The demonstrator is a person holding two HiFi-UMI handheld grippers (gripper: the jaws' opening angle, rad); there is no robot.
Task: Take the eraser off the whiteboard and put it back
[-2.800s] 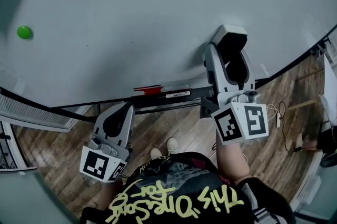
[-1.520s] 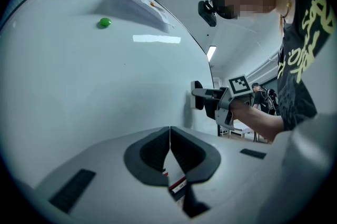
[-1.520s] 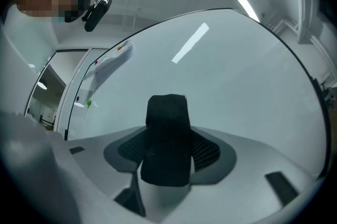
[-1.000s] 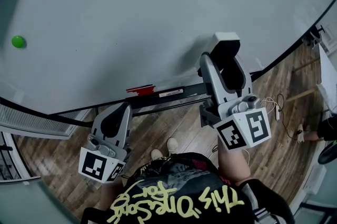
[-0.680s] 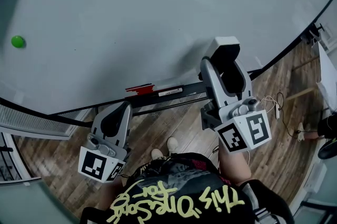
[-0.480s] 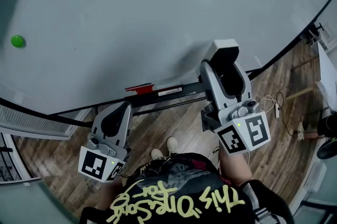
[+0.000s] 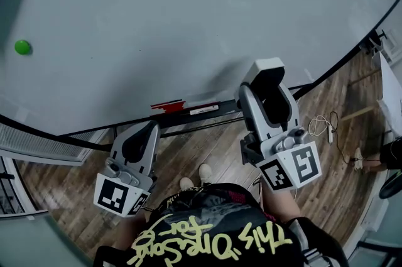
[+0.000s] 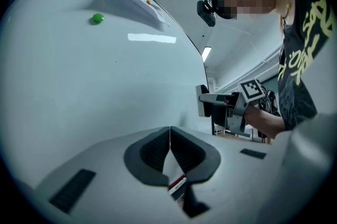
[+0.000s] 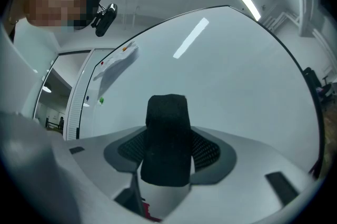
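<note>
My right gripper (image 7: 267, 82) is shut on the eraser (image 7: 266, 66), a block with a white back and black felt. The right gripper view shows the black felt (image 9: 167, 138) filling the gap between the jaws of that gripper (image 9: 167, 150). The eraser sits at the lower right part of the whiteboard (image 7: 157, 21); whether it touches the board I cannot tell. From the left gripper view, the eraser (image 8: 202, 101) shows beside the board. My left gripper (image 7: 148, 132) hangs lower left, below the board, its jaws shut on nothing (image 8: 169, 133).
A black tray (image 7: 229, 110) runs under the board with a red marker (image 7: 168, 106) and a white marker (image 7: 204, 110) on it. A green magnet (image 7: 23, 46) sticks at the board's far left. Wooden floor (image 7: 213, 146) lies below, and a cable (image 7: 323, 127) lies at the right.
My right gripper has sunk a little down the board with the eraser still in it, nearer the tray. The left gripper has stayed where it was.
</note>
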